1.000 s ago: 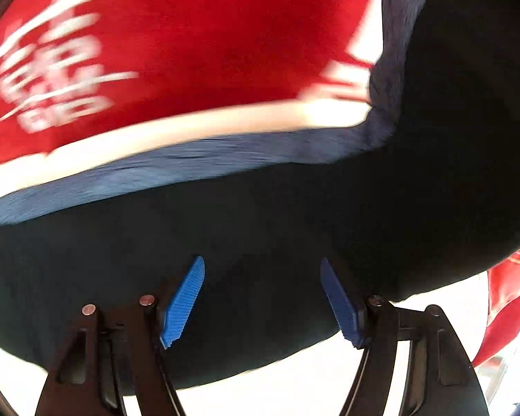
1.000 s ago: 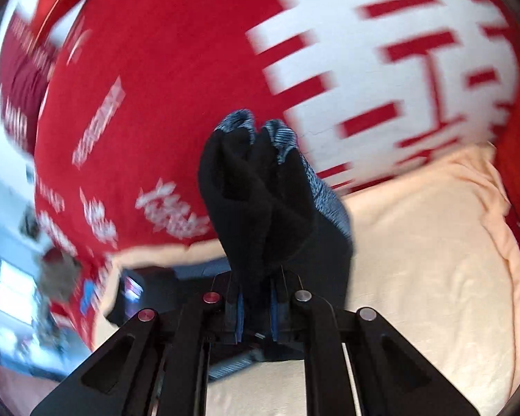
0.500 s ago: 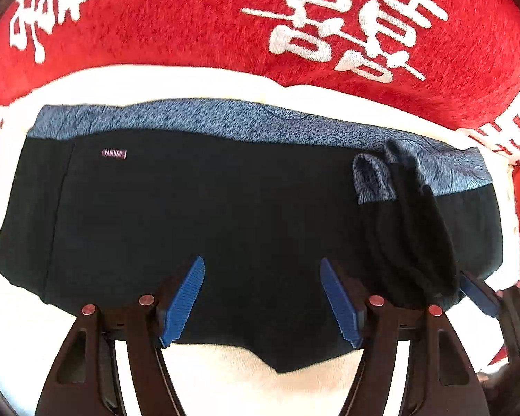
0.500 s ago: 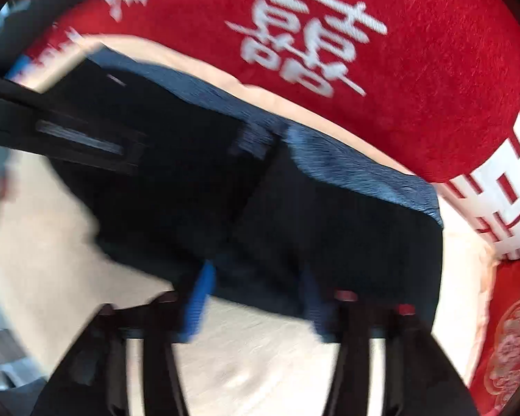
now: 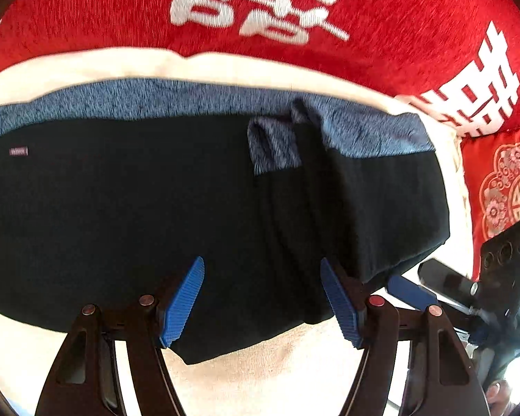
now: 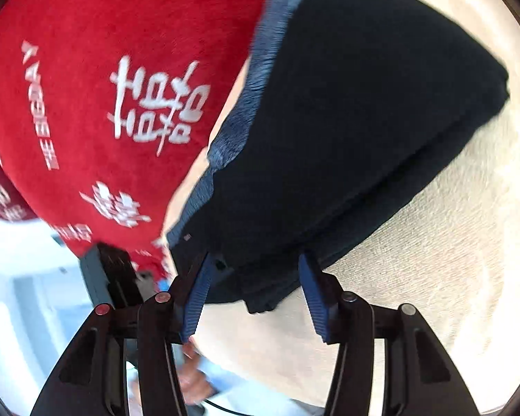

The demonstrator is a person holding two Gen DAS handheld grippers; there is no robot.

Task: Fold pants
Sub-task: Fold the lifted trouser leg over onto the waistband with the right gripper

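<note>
While your left gripper hung spread, your right gripper was closing, pinching nothing.
The pants lay folded on a cream cloth, red blanket behind.

Bright daylight, washed-out glare on the cream cloth at the lower edges, black pants swallowing detail, heavy fisheye bending and dark corners, motion blur smearing the right wrist view, red blanket lettering softened.
</note>
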